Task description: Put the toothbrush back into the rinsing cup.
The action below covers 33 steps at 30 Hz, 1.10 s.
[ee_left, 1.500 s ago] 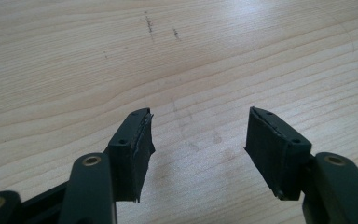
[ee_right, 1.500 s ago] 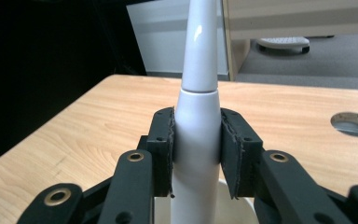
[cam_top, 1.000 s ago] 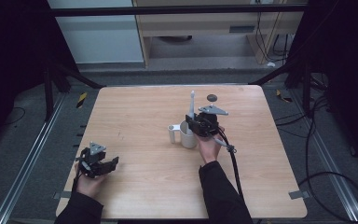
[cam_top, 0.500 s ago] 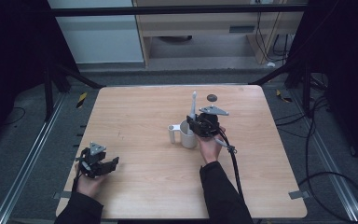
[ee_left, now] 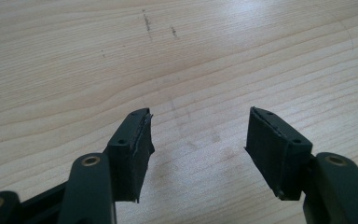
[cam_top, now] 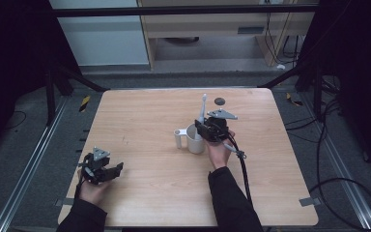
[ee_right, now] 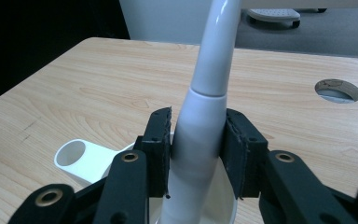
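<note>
We count two grippers: the left gripper [cam_top: 107, 170] and the right gripper [cam_top: 204, 129]. We see one white cup [cam_top: 195, 140] with one handle [cam_top: 179, 138], and one white stick-shaped tool [cam_top: 202, 109] standing in it. We count one round hole [cam_top: 219, 101] in the one wooden table [cam_top: 145, 125]. Two forearms in dark sleeves come in from the bottom edge.
</note>
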Tool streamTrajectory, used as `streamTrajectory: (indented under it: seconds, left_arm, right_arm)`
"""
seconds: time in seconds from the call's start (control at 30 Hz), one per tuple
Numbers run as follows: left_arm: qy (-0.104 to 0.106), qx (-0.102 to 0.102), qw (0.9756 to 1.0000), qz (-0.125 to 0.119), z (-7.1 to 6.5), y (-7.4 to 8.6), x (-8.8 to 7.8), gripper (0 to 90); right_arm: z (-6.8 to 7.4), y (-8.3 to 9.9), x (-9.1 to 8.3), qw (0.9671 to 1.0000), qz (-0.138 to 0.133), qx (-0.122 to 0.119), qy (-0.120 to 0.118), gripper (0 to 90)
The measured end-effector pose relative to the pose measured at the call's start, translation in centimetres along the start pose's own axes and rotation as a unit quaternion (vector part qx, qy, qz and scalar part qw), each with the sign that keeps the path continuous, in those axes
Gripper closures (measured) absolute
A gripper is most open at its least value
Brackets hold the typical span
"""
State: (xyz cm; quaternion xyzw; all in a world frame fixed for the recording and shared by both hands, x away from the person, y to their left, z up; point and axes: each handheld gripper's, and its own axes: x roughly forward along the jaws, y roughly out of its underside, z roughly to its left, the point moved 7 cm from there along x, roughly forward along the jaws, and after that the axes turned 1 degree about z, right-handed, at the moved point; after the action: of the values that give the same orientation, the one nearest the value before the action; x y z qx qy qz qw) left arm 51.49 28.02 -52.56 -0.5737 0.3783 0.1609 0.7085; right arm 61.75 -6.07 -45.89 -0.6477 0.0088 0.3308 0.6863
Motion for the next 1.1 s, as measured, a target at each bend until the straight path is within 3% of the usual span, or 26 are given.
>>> streamTrajectory:
  seconds: [0.3,0.57,0.7,0.8,1.1]
  left_arm:
    - [0.001,-0.001,1.0,-0.001,0.0,0.0,0.0,39.0]
    - [0.0,-0.002,1.0,-0.001,0.0,0.0,0.0,38.8]
    - [0.0,-0.002,1.0,-0.002,0.1,0.0,-0.1,38.8]
    - [0.001,-0.003,1.0,-0.004,0.0,0.0,-0.1,38.6]
    - [0.001,0.001,1.0,-0.008,0.0,0.0,-0.2,38.1]
  right_arm:
    - [0.0,-0.1,-0.4,1.0,-0.007,-0.005,-0.001,57.0]
    - [0.6,-0.9,-2.8,0.9995,-0.026,-0.014,-0.009,30.2]
    - [0.7,-0.9,-4.3,0.9988,-0.015,-0.047,0.004,21.4]
    - [0.5,-0.6,-5.4,0.9976,-0.011,-0.067,0.011,19.3]
    - [-1.6,2.2,-8.8,0.998,0.017,-0.061,0.005,16.4]
